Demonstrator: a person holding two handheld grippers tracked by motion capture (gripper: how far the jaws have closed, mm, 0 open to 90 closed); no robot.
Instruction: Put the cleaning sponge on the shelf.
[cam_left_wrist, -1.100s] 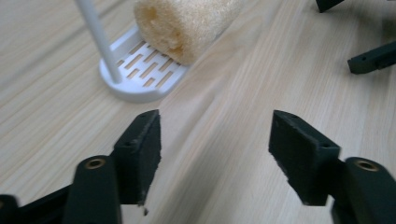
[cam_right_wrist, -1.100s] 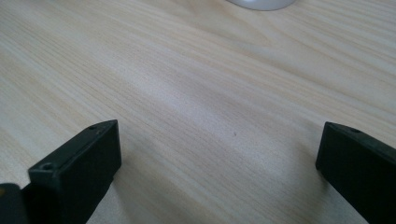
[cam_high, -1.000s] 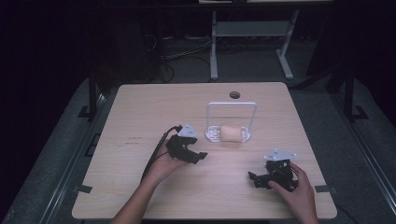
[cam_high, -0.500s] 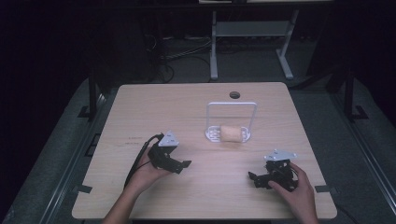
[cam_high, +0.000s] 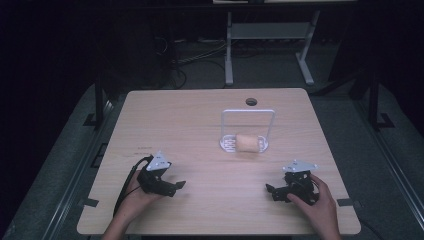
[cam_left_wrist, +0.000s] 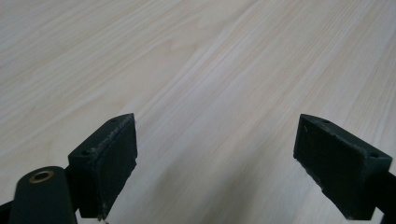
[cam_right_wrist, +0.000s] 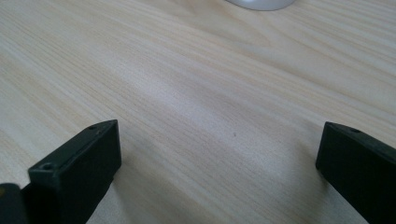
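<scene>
A tan roll lies on the base of a white wire stand at the middle right of the wooden table. My left gripper rests low at the front left, well away from the roll. Its jaws have just opened wider and stand open over bare wood. My right gripper sits at the front right, pointing left, open, with nothing between its pads. The edge of the stand's white base shows at the top of the right gripper view.
A round cable hole sits near the table's far edge. A black cable trails from the left gripper toward the front edge. Beyond the table stand a metal frame and dark floor.
The left hand has drawn back from beside the stand toward the front left of the table and sunk a little. The right hand has kept still.
</scene>
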